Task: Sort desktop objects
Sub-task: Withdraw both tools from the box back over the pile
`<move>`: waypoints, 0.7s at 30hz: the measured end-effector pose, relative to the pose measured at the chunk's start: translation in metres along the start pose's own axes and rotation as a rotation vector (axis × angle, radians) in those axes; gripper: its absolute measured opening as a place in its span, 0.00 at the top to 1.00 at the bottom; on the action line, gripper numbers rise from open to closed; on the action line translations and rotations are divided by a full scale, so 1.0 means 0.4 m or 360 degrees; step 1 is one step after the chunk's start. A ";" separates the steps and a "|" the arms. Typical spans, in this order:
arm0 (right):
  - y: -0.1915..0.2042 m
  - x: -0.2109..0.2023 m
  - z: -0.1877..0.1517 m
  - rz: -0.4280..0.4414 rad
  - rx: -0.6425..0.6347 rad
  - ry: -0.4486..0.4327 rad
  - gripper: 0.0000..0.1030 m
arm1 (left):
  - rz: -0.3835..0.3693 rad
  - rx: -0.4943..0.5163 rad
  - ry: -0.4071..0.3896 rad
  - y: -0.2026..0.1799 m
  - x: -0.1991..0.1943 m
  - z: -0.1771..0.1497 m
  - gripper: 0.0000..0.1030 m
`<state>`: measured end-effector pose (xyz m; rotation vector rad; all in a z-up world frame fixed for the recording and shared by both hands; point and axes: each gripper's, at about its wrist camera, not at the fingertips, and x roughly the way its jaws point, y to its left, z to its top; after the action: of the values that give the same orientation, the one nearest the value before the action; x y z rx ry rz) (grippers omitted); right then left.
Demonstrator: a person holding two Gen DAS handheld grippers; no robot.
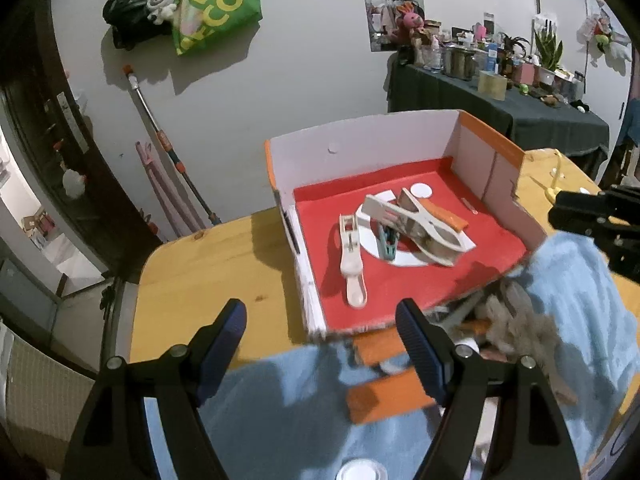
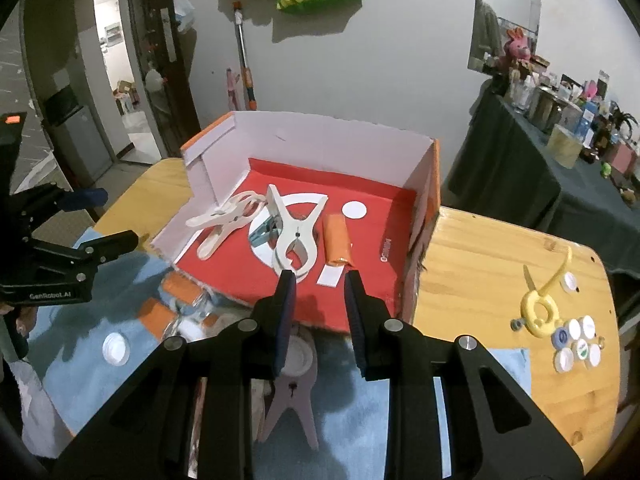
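Right wrist view shows the right gripper (image 2: 318, 280) with fingers parted and nothing between them, hovering over the near edge of the red-floored box (image 2: 416, 168). Inside lie a big white clip (image 2: 294, 236), a second white clip (image 2: 224, 220) and an orange piece (image 2: 339, 240). Another white clip (image 2: 290, 400) waits on the blue cloth (image 2: 360, 412) below the gripper. The left gripper (image 1: 320, 320) is also released and empty.

Risk, in my judgement: a low approach may catch the torn cardboard front edge and push the box, or drag the cloth. Open room is mostly above the box; its three walls close the far sides. The wooden table (image 2: 480, 264) has free space on the right, near the bottle caps (image 2: 576, 344).
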<state>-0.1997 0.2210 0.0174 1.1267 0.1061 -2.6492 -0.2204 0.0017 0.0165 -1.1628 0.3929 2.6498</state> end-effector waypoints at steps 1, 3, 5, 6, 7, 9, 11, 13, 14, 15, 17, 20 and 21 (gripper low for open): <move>0.000 -0.016 -0.013 0.0018 0.0001 -0.0013 0.77 | -0.0006 0.0004 -0.0004 0.001 -0.009 -0.012 0.23; 0.004 -0.040 -0.037 0.0033 -0.0012 -0.0025 0.77 | -0.0022 0.0016 -0.0010 0.003 -0.025 -0.040 0.23; 0.011 -0.061 -0.063 0.0037 -0.0034 -0.0024 0.77 | -0.0026 0.0020 -0.0007 0.004 -0.037 -0.069 0.23; 0.014 -0.067 -0.075 0.0041 -0.0043 -0.0020 0.77 | -0.0034 0.0019 -0.0004 0.005 -0.041 -0.083 0.23; 0.018 -0.073 -0.087 0.0046 -0.0054 -0.0014 0.77 | -0.0046 0.0024 0.0000 0.004 -0.045 -0.097 0.23; 0.028 -0.087 -0.117 0.0053 -0.0074 -0.0009 0.77 | -0.0051 0.0029 0.0008 0.003 -0.051 -0.126 0.23; 0.038 -0.099 -0.148 0.0067 -0.0091 -0.0003 0.77 | -0.0047 0.0043 0.0011 -0.002 -0.056 -0.154 0.22; 0.047 -0.104 -0.170 0.0074 -0.0113 0.0008 0.77 | -0.0053 0.0056 0.0024 -0.007 -0.059 -0.179 0.22; 0.053 -0.106 -0.185 0.0073 -0.0129 0.0014 0.77 | -0.0062 0.0062 0.0033 -0.009 -0.060 -0.194 0.22; 0.058 -0.108 -0.199 0.0077 -0.0141 0.0020 0.77 | -0.0070 0.0066 0.0040 -0.012 -0.060 -0.207 0.22; 0.063 -0.110 -0.228 0.0097 -0.0149 0.0036 0.77 | -0.0079 0.0077 0.0042 -0.015 -0.062 -0.233 0.22; 0.062 -0.104 -0.266 0.0134 -0.0121 0.0069 0.77 | -0.0117 0.0093 0.0021 -0.021 -0.068 -0.269 0.22; 0.062 -0.102 -0.277 0.0140 -0.0115 0.0074 0.77 | -0.0127 0.0101 0.0022 -0.022 -0.068 -0.278 0.22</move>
<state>-0.0886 0.2240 -0.0297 1.1431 0.1559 -2.5223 -0.1235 -0.0290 -0.0370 -1.1533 0.4206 2.5439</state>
